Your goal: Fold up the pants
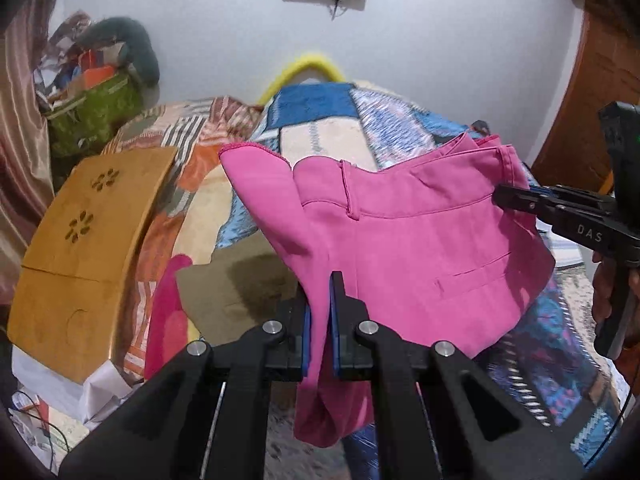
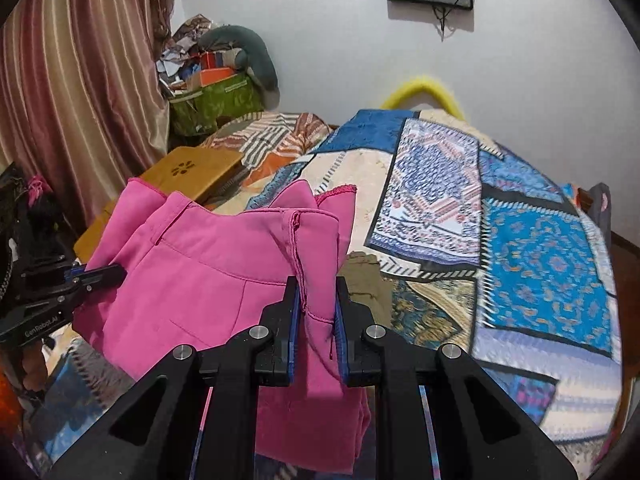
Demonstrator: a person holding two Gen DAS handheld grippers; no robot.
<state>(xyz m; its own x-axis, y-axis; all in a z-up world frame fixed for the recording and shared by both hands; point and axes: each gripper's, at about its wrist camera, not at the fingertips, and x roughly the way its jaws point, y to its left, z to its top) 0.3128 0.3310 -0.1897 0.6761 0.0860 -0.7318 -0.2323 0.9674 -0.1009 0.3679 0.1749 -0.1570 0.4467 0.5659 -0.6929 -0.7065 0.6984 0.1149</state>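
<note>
The pink pants (image 1: 404, 240) hang in the air above the bed, stretched between both grippers, waistband side up. My left gripper (image 1: 319, 300) is shut on one end of the pink fabric, which bunches between its blue pads and droops below. My right gripper (image 2: 318, 304) is shut on the other end, with fabric hanging under it. Each gripper shows in the other's view: the right gripper (image 1: 504, 196) pinches the waistband edge at the right, the left gripper (image 2: 116, 272) pinches the pants (image 2: 208, 280) at the left.
A patchwork blue and cream bedspread (image 2: 520, 216) covers the bed below. A wooden folding table (image 1: 84, 240) lies at the left on the bed. A green bag (image 1: 92, 116) of clutter and a striped curtain (image 2: 72, 80) stand at the back left. An olive cloth (image 1: 240, 292) lies under the pants.
</note>
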